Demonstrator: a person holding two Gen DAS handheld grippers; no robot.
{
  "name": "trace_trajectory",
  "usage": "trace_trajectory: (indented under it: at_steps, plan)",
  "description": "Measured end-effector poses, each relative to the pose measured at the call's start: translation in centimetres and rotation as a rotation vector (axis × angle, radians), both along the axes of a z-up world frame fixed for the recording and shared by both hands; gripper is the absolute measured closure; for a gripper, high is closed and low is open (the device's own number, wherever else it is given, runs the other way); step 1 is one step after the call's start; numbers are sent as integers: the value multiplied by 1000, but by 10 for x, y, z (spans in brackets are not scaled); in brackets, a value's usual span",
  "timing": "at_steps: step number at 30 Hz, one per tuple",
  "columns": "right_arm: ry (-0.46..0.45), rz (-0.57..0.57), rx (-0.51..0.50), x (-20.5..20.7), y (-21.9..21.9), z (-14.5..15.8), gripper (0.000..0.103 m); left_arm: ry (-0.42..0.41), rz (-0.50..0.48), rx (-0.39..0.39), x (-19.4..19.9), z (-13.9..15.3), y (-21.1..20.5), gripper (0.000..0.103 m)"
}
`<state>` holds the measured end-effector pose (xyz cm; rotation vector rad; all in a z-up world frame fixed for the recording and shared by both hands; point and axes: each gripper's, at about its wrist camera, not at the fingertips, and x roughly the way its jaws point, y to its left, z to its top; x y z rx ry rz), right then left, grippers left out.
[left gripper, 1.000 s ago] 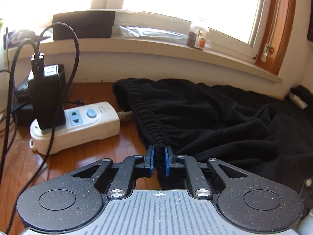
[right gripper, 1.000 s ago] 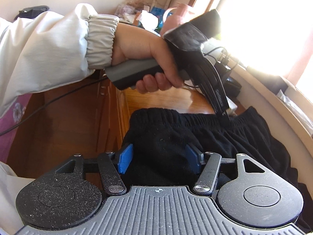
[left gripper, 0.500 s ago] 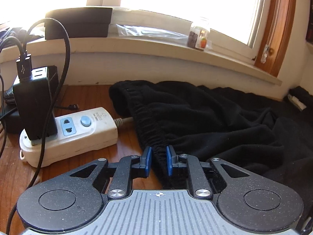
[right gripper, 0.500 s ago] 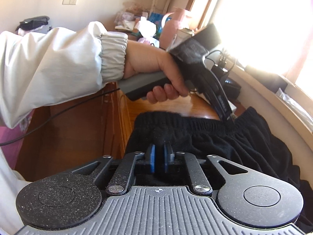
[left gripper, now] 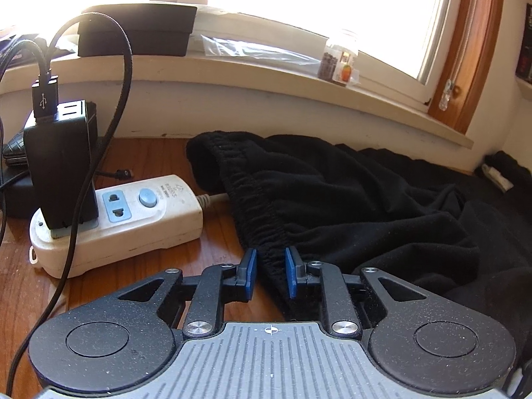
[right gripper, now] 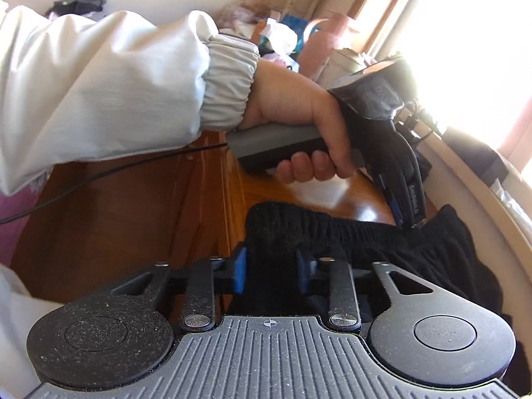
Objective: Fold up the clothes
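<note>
While the left wrist view shows the left gripper (left gripper: 270,274) at lower centre, fingers narrowly parted astride the elastic waistband of the black trousers (left gripper: 349,199), the right wrist view shows the right gripper (right gripper: 271,271), fingers moderately parted around the waistband corner at centre.

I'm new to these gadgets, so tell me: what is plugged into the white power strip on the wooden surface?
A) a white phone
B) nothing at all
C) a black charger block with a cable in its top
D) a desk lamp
C: in the left wrist view a black charger block stands in the white power strip, a USB cable in its top.
</note>
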<state>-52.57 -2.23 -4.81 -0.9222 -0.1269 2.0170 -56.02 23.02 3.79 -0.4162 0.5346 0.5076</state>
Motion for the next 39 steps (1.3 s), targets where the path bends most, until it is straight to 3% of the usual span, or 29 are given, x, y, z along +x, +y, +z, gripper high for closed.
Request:
trace_trajectory:
  at_steps: [3,6,11,15,17,21,25,27,28,29,31,34,39]
  plan:
    - [28,-5,14,24,-11,17,87,3,0,-9,0,0,2,80]
    - [-33,-15,89,44,-15,46,88,15,3,-15,3,1,3,80]
    - [-304,-64,259,75,25,82,89,30,15,-26,5,3,6,80]
    - [-544,-47,408,86,77,81,90,28,43,-23,6,3,7,80]
    - [-610,-23,478,90,104,76,89,51,51,-9,7,2,6,80]
    - [-616,58,497,97,160,52,89,63,64,-6,4,4,5,80]
    - [-570,47,408,99,206,12,86,63,78,16,-3,10,0,81]
    - [-539,13,377,106,221,-2,76,46,93,45,-7,18,-7,82]
    - [-522,-15,390,110,222,-4,66,23,94,61,-9,24,-12,82]
    - [-498,-42,423,115,219,-2,47,-5,85,72,-8,30,-16,82]
    - [-396,-91,510,127,201,13,35,-61,60,92,-5,42,-25,82]
    - [-243,-145,540,153,157,50,34,-87,-10,122,14,53,-37,77]
    - [-156,-293,454,229,66,78,35,-24,-118,182,74,52,-52,77]
